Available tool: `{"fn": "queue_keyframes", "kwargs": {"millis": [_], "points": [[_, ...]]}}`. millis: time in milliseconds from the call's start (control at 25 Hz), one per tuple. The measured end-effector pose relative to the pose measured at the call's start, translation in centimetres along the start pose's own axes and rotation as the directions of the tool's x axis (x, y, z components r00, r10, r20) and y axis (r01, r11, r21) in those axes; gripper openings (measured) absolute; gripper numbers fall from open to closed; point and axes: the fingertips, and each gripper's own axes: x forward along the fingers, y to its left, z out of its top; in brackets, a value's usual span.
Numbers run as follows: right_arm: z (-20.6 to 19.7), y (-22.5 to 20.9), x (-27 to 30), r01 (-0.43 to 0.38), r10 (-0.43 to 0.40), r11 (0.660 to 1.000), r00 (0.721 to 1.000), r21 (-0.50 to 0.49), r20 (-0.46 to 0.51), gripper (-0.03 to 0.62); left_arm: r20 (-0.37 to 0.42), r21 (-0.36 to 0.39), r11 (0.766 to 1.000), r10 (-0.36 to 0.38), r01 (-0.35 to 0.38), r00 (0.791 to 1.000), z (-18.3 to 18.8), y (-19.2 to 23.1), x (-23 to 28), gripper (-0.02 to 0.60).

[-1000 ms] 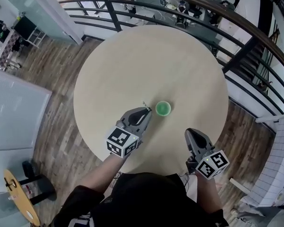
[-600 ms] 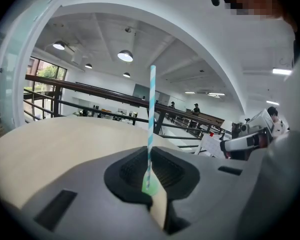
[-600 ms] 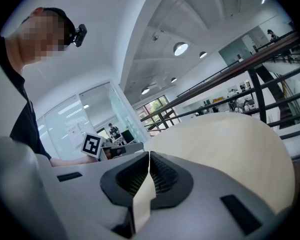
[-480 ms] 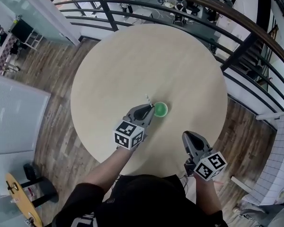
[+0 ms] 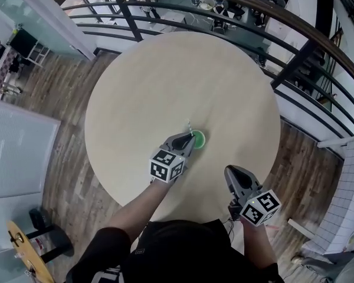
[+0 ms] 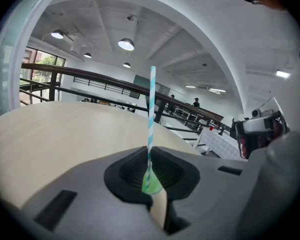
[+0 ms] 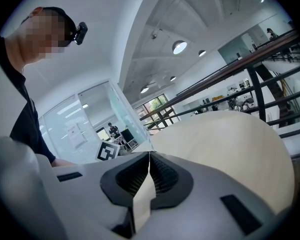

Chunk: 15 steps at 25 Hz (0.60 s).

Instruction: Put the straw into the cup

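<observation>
Far to the left of the cup (image 5: 197, 138), off the round table (image 5: 165, 69), we see a glass partition (image 5: 17, 152) and a small yellow side table (image 5: 25, 249) on the wood floor (image 5: 59, 87). Neither is anywhere near the work.

Just left of the cup, our left gripper (image 5: 189, 139) has its jaws clamped on the straw (image 5: 189, 127). In the left gripper view (image 6: 149, 176) the teal-and-white striped straw (image 6: 151, 109) stands upright, pinched low between the pads, with most of its length rising above them. The cup is a sliver of green (image 6: 152, 185) directly behind the jaw tips, so the gripper's own body blocks most of it.

To the right of the cup and nearer our body, the right gripper (image 5: 232, 172) sits apart from it over the table's near edge. Its jaws are pressed together with nothing between them (image 7: 149, 160).

Beyond the cup and curving round to its right runs a dark railing (image 5: 295, 31).

We cannot tell whether the straw's lower end is inside the cup or just at its left rim, because the jaws cover that spot in both views.
</observation>
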Motion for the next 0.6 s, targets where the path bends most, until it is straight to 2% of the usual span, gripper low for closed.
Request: {"fn": "queue_keyframes", "kwargs": {"millis": [520, 600], "points": [[0.3, 0.3, 0.5, -0.004, 0.003, 1.0, 1.0, -0.017, -0.028, 0.023, -0.059, 0.038, 0.999, 0.024, -0.022, 0.998, -1.9, 0.8, 1.2, 0.031], [0.3, 0.5, 0.6, -0.009, 0.008, 1.0, 0.999, -0.02, -0.031, 0.023, -0.06, 0.05, 0.998, 0.041, -0.038, 0.997, -1.9, 1.1, 1.1, 0.069]]}}
